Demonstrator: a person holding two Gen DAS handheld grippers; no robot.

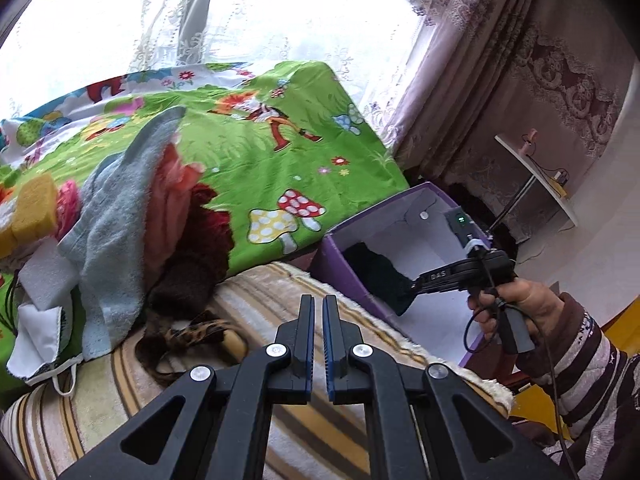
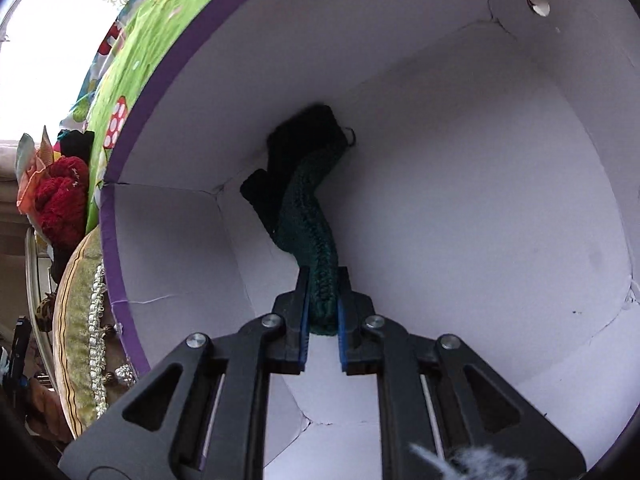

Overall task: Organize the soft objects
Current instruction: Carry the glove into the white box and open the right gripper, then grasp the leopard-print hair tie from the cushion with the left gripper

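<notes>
While sunlit, green mushroom-print bedspread (image 1: 280,152).

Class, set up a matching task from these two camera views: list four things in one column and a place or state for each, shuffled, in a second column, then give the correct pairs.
Things:
1. dark green knitted piece
2. purple box
3. light blue towel
4. left hand-held gripper

Places or states:
A. draped over the pile on the bed
B. nearly closed, holding nothing
C. clamped in the right hand-held gripper, reaching into the box
D. open-topped, white inside, beside the bed

Pairs: 1-C, 2-D, 3-A, 4-B
</notes>
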